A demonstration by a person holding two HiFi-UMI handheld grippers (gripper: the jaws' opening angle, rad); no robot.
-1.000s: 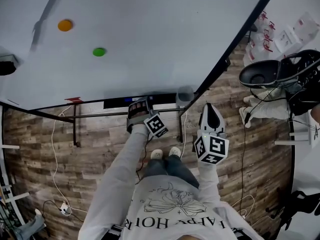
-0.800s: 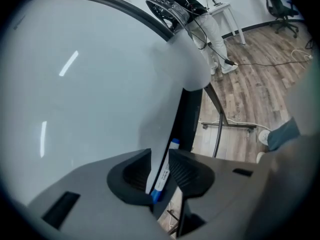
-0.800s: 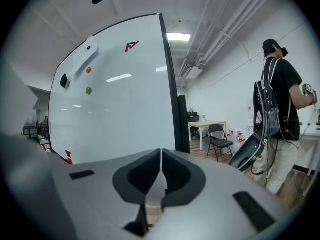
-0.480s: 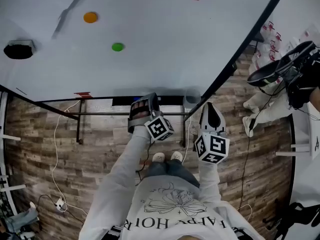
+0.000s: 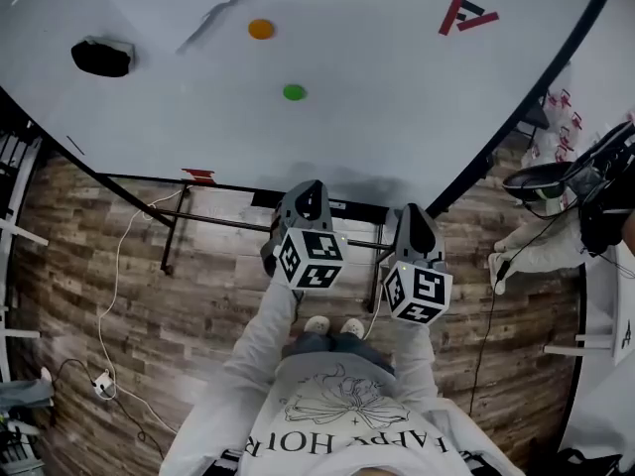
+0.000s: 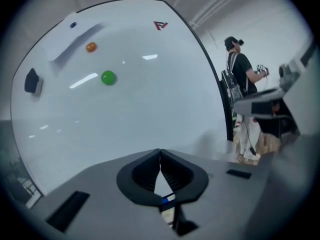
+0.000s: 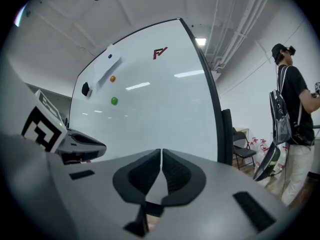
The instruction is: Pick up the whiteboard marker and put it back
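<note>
The whiteboard marker cannot be picked out with certainty in any view. Only a small blue and white piece (image 6: pixel 167 200) is seen through the gap at the root of the left tongs (image 5: pixel 306 191). Whether it is held there or lies beyond them cannot be told. The jaws of the left tongs have just been closing and are now pressed together, tip against tip, with nothing seen between the tips. The right tongs (image 5: pixel 418 218) are likewise pressed together and carry nothing.

Both tongs are held side by side, close but apart, and are pointed at the lower edge of the whiteboard (image 5: pixel 397 117). The left tongs are raised slightly higher against the board, and just beyond them a dark ledge (image 5: pixel 352 206) is fixed along that edge.

On the board, a green dot (image 5: pixel 294 92) is set below an orange dot (image 5: pixel 261 29). A black block (image 5: pixel 101 58) is placed well to their left and a red mark (image 5: pixel 466 14) well to their right. A wood-patterned floor (image 5: pixel 99 266) is seen under the board's frame. In both gripper views a person (image 7: pixel 292 84) in dark clothing is seen standing past the board's right edge, and a folding chair (image 7: pixel 242 151) is set near that edge.
</note>
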